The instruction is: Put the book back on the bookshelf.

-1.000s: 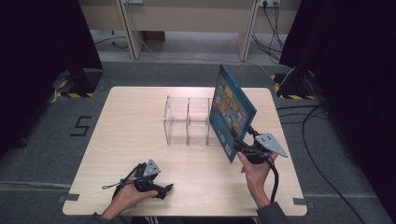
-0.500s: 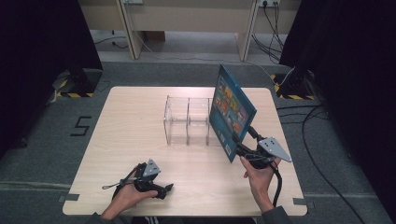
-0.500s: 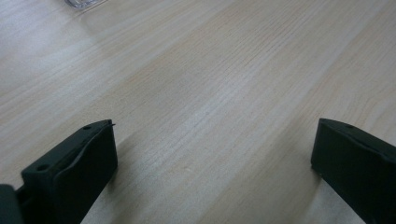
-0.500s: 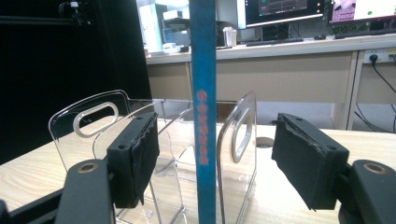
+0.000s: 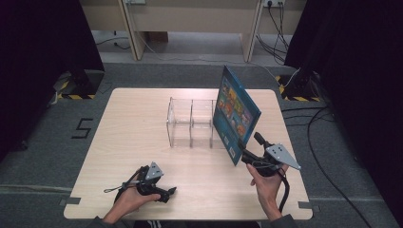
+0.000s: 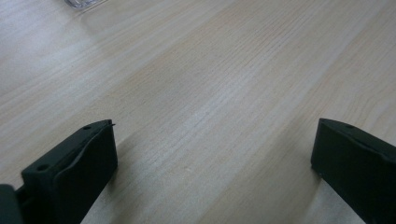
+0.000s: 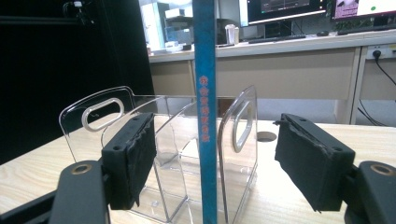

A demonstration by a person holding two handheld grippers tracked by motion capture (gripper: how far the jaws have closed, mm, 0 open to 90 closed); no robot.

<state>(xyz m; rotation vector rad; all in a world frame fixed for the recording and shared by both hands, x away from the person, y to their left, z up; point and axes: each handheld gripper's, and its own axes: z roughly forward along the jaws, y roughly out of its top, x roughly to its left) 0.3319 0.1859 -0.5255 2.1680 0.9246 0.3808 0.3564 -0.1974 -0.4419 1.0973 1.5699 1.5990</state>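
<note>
The book point(image 7: 204, 112) stands upright, spine facing the right claw point(image 7: 215, 168) at twelve o'clock between wide, untouching jaws; left claw point(image 6: 210, 163) rests wide on the worktop point(image 6: 210, 70).

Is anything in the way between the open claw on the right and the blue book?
Nothing visible. In the right gripper view the blue book stands on edge between the right claw's open jaws, with only air either side.

Even overhead light; dark surroundings

High view overlooks the table point(image 5: 142, 118); tongs views sit low, close.
</note>
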